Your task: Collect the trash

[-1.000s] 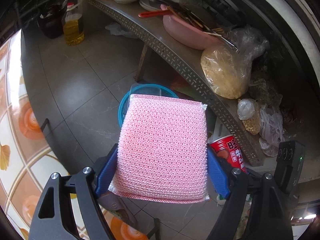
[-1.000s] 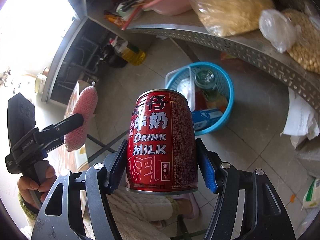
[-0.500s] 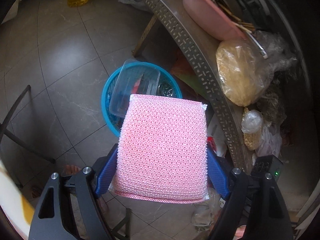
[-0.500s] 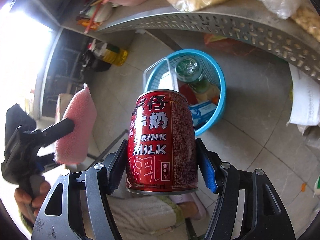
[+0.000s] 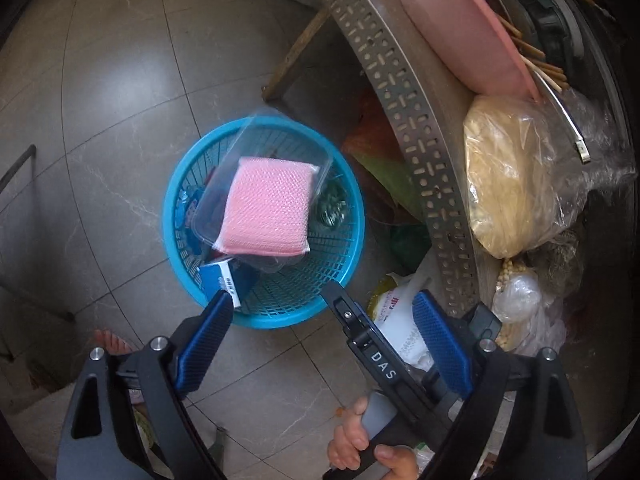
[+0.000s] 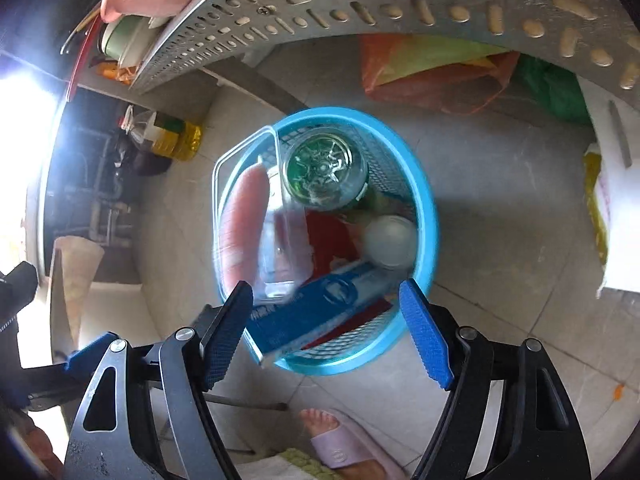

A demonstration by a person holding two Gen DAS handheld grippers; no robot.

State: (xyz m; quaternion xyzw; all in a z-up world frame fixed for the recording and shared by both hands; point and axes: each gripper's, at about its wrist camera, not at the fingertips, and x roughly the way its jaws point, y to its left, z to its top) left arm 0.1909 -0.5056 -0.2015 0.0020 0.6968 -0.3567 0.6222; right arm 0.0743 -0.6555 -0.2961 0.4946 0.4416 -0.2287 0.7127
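A blue plastic basket (image 5: 352,216) stands on the floor; it also shows in the right wrist view (image 6: 424,208). A pink sponge (image 5: 266,210) lies in it on a clear plastic tray (image 5: 320,160). The red milk can (image 6: 336,236) lies blurred inside, beside a green glass bottle (image 6: 324,168) and a blue box (image 6: 316,304). My left gripper (image 5: 320,338) is open and empty above the basket's near rim. My right gripper (image 6: 326,330) is open and empty just above the basket.
A perforated metal shelf (image 5: 404,92) runs on the right with a pink basin (image 5: 460,28) and bagged food (image 5: 516,176). Bags (image 6: 432,68) lie under it. An oil bottle (image 6: 172,136) stands on the tiled floor. My slippered foot (image 6: 340,440) is near.
Both grippers have opened. The pink sponge has dropped from the left one and the milk can from the right one into the blue basket. Both grippers have moved closer over the basket.
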